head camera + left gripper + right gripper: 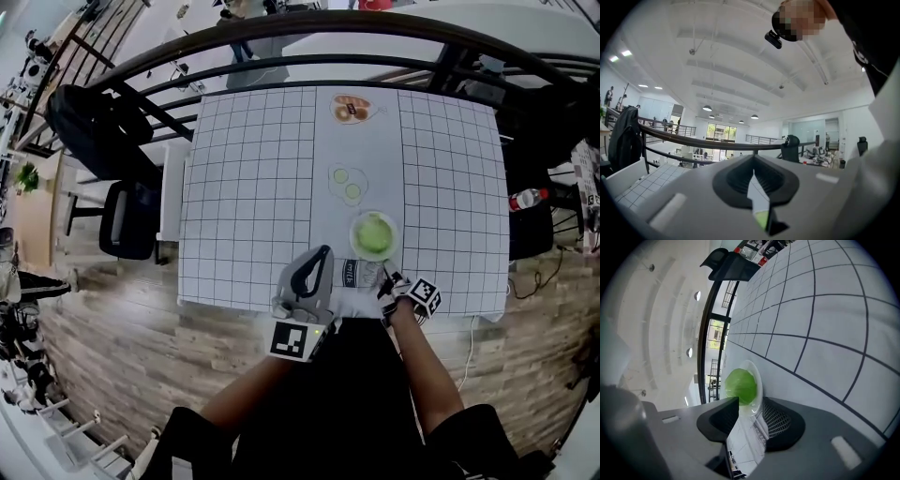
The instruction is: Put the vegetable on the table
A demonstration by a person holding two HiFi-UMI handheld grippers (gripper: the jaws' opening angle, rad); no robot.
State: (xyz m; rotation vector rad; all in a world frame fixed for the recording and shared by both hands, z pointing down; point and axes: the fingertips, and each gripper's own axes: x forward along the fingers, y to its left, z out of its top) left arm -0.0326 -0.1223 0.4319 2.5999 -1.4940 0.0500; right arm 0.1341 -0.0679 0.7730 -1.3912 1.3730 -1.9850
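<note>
A green leafy vegetable (374,234) lies in a clear round plate (356,246) near the front edge of the gridded table (244,187). In the right gripper view the vegetable (740,384) sits just beyond the jaws. My right gripper (386,278) (751,405) is open, just in front of the plate. A white printed milk carton (350,272) (746,441) shows in the gap between its jaws, and neither pad presses on it. My left gripper (322,255) (753,173) hovers left of the carton, jaws together at the tips with nothing held.
Cucumber slices (347,183) lie mid-table, and a plate of browned food (352,109) sits at the far edge. A black railing (309,28) runs behind the table. A dark chair (127,220) stands at the left and a bottle (527,199) at the right.
</note>
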